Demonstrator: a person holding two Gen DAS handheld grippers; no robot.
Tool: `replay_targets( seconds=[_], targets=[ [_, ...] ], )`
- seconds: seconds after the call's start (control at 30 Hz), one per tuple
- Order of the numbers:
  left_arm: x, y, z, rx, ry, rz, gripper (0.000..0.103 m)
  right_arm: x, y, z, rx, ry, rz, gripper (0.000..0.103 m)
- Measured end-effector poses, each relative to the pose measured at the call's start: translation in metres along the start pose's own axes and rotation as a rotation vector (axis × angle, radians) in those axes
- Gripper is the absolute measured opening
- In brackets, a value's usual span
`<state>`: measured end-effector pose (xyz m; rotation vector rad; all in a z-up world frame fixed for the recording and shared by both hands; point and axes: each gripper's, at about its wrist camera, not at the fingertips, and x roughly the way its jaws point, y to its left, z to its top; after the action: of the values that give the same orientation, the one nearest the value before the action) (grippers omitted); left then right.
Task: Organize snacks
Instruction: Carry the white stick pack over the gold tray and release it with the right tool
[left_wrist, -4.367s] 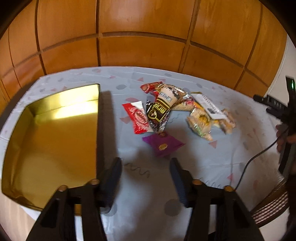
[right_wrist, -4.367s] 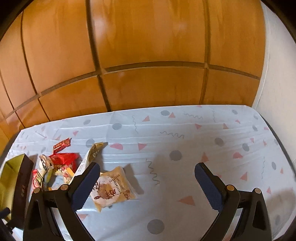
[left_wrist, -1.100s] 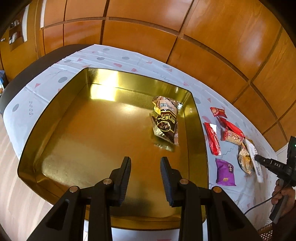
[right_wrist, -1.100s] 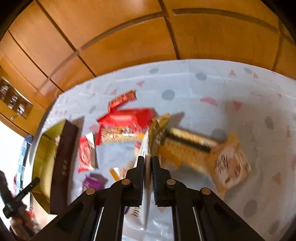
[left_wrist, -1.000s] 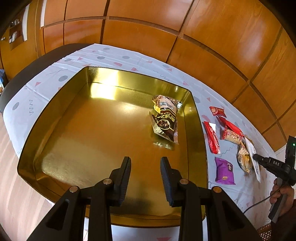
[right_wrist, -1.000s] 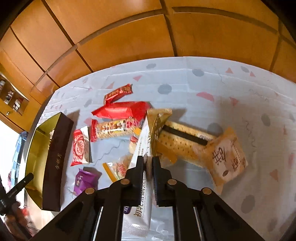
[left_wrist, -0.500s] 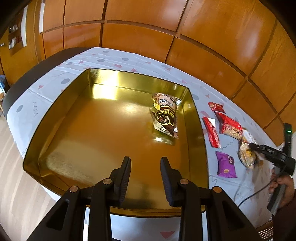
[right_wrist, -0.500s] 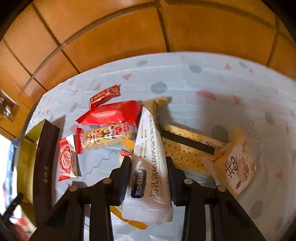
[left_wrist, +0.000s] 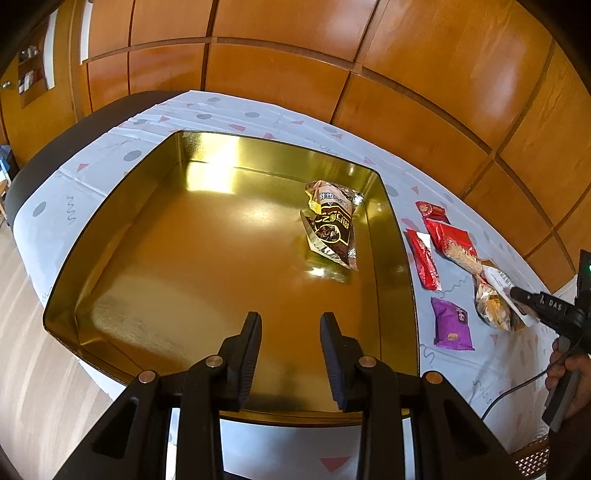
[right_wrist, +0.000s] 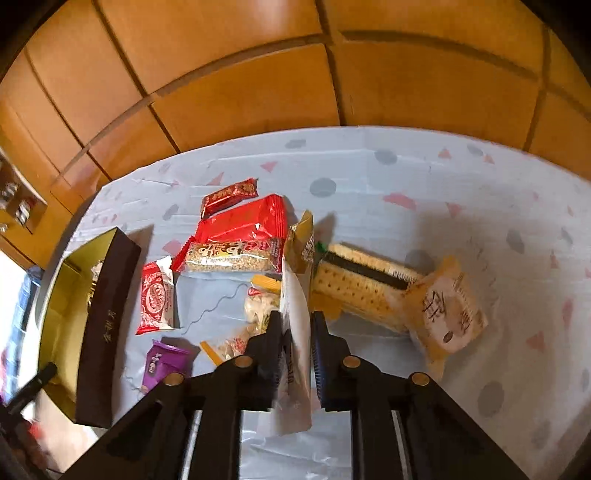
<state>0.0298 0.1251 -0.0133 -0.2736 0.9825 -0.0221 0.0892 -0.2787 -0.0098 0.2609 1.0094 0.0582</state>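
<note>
My left gripper (left_wrist: 290, 354) is open and empty above the near side of the gold tin (left_wrist: 110, 236). One brown snack packet (left_wrist: 332, 225) lies in the tin near its right wall. My right gripper (right_wrist: 297, 345) is shut on a long white snack packet (right_wrist: 295, 314), which stands on edge between the fingers above the pile. In the left wrist view the right gripper (left_wrist: 517, 295) shows at the right, over the loose snacks. The tin (right_wrist: 99, 314) shows at the left in the right wrist view.
Loose snacks lie on the patterned tablecloth (right_wrist: 406, 177): red packets (right_wrist: 243, 221), a cereal bar (right_wrist: 232, 254), a small red packet (right_wrist: 157, 295), a purple packet (right_wrist: 162, 363), a cracker pack (right_wrist: 362, 288) and a beige bun packet (right_wrist: 447, 302). Wooden wall panels stand behind.
The right gripper opened around the white packet, then closed on it again; the packet now stands on edge. The left gripper drew back slightly over the tin.
</note>
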Motion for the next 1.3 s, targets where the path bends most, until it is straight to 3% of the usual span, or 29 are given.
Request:
replay_targets(
  seconds=[0.07, 0.13, 0.23, 0.27, 0.3, 0.37, 0.47, 0.57, 0.73, 1.0, 1.3],
  targets=[
    [0.001, 0.000, -0.001, -0.001, 0.003, 0.004, 0.033, 0.001, 0.001, 0.006, -0.003, -0.003, -0.010, 0.036],
    [0.001, 0.001, -0.001, -0.002, 0.005, 0.006, 0.033, 0.005, 0.003, 0.011, -0.013, 0.002, -0.018, 0.041],
    [0.002, 0.003, -0.001, -0.006, 0.006, 0.013, 0.033, 0.022, 0.011, 0.023, -0.036, 0.037, -0.038, 0.040],
    [0.002, 0.004, -0.002, -0.009, 0.006, 0.017, 0.033, 0.029, 0.013, 0.026, -0.043, 0.053, -0.042, 0.026],
    [0.002, 0.006, -0.001, -0.012, 0.007, 0.019, 0.033, 0.034, 0.014, 0.028, -0.052, 0.068, -0.040, 0.018],
    [0.002, 0.009, -0.001, -0.022, 0.006, 0.022, 0.033, 0.041, 0.017, 0.030, -0.080, 0.090, -0.057, 0.012],
    [0.002, 0.012, 0.000, -0.030, 0.004, 0.026, 0.033, 0.027, 0.017, 0.032, -0.055, 0.027, -0.063, 0.006],
    [0.002, 0.013, 0.001, -0.036, 0.001, 0.022, 0.033, 0.001, 0.015, 0.031, 0.012, -0.025, 0.031, 0.004],
    [0.000, 0.011, 0.000, -0.035, -0.009, 0.018, 0.033, -0.043, 0.024, 0.018, 0.106, -0.078, 0.280, 0.004],
    [-0.005, 0.016, -0.001, -0.041, -0.019, 0.028, 0.033, -0.060, 0.124, 0.002, -0.051, -0.087, 0.446, 0.004],
    [-0.002, 0.027, -0.002, -0.055, -0.014, 0.039, 0.033, 0.004, 0.223, -0.027, -0.174, 0.045, 0.408, 0.011]
  ],
)
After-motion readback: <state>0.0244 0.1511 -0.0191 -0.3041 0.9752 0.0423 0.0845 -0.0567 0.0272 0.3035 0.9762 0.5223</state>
